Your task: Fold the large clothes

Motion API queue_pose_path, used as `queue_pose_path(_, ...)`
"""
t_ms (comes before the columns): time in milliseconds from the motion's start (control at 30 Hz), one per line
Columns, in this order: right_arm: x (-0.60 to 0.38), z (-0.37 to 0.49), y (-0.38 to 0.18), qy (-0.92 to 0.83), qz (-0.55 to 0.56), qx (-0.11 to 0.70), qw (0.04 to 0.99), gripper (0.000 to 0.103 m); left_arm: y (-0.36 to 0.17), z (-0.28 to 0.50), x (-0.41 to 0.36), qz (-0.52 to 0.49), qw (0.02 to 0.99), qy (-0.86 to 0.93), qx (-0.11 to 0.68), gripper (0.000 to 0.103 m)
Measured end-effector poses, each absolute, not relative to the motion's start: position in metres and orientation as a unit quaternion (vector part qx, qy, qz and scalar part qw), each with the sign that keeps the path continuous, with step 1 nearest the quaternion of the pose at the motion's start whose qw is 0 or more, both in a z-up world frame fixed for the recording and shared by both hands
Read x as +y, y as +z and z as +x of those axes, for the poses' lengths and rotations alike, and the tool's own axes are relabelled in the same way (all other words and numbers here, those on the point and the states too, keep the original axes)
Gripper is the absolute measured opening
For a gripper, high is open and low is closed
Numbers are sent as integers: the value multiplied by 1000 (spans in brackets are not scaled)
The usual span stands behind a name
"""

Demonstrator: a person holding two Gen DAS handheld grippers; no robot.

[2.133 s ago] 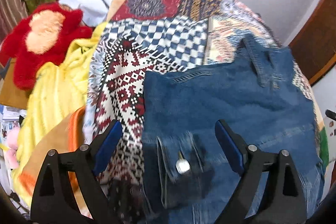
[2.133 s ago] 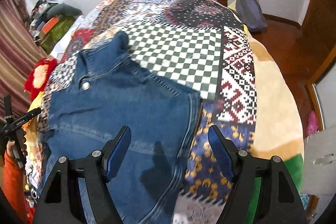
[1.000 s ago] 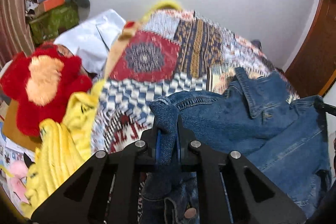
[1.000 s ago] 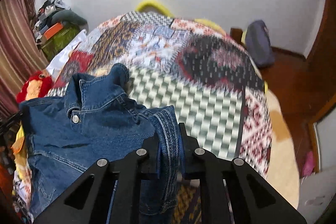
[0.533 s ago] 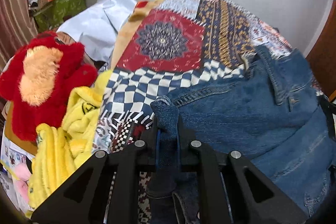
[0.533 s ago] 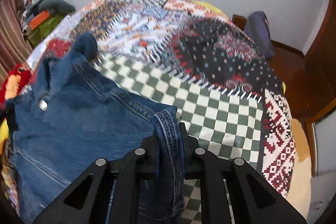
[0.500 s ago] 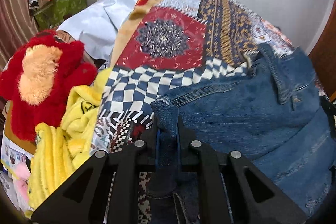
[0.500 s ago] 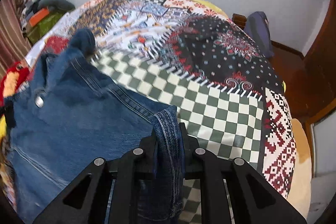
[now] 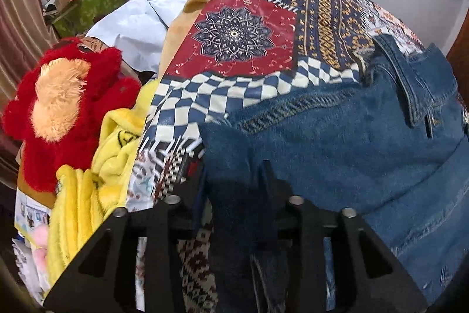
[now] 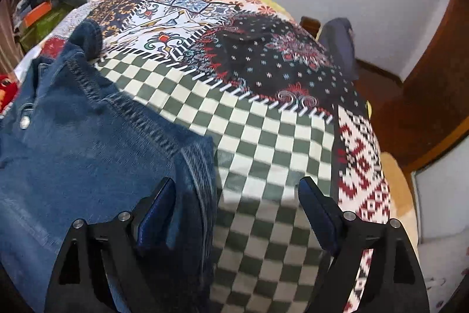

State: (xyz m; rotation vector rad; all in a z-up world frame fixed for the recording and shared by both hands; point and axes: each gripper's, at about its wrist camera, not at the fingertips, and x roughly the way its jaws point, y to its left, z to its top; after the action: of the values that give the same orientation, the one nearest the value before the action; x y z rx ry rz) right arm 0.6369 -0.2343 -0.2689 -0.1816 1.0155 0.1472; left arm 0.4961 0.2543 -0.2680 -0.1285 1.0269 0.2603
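the denim jacket lies folded on the patchwork bedspread of the bed. the left gripper has just been opening, its jaws partly spread with a jacket corner loose between them. the right gripper has also just opened, jaws wide, the jacket's edge lying by its left pad. a red plush toy sits far left.

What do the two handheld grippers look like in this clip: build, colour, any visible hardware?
Both match. The left gripper and right gripper have matte black angular finger frames with triangular cut-outs and round silver pins at the joints. The right one's fingers carry flat dark blue pads; on the left only a sliver of blue shows. No cables, markings, hands or sleeves are in view.
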Motion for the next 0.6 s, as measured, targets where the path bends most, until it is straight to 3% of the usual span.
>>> queue_pose_path(400,-221,550,-147,134,-71,410,900,84,-175,432,207,-27,902,84,423,69)
queue_pose_path(467,-214,527,-126,152,-73,400,901,84,-154,410,195,-24,911,72,406,82)
queue_pose_path(600,-200,475,-92,180,-88,382,902,85,-125,368,175,-17,925,50,376,89)
